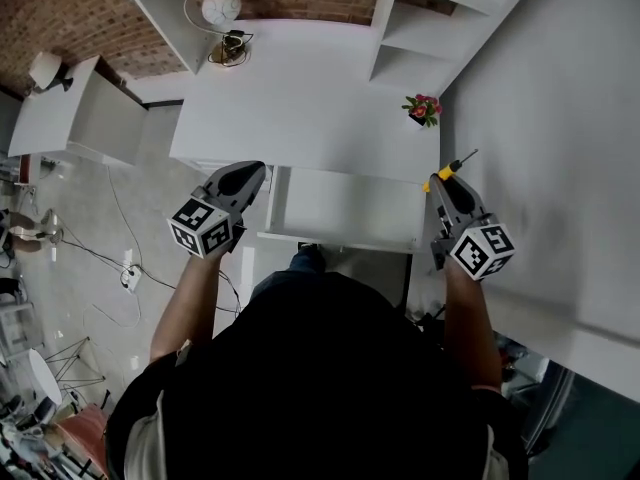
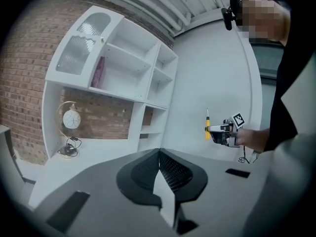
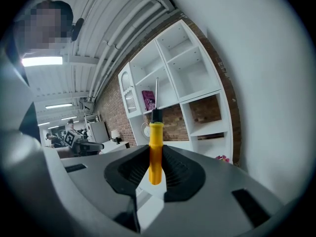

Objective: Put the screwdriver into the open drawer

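Note:
The screwdriver (image 3: 155, 149) has a yellow handle and a thin metal shaft, and it stands upright between the jaws of my right gripper (image 3: 155, 157), which is shut on the handle. In the head view the right gripper (image 1: 441, 181) holds the screwdriver (image 1: 449, 170) over the desk's right end, just right of the open white drawer (image 1: 345, 208). The drawer looks bare inside. My left gripper (image 1: 254, 175) hovers at the drawer's left edge. Its jaws meet at the tips with nothing between them (image 2: 159, 153). The left gripper view also shows the right gripper (image 2: 224, 131) with the screwdriver (image 2: 208, 126).
The white desk (image 1: 300, 98) carries a round lamp (image 1: 220, 8) at the back and a small flower pot (image 1: 423, 109) at the right. White shelves (image 1: 420, 38) rise behind it. A wall (image 1: 560, 138) runs close along the right. Cables (image 1: 125, 268) lie on the floor at the left.

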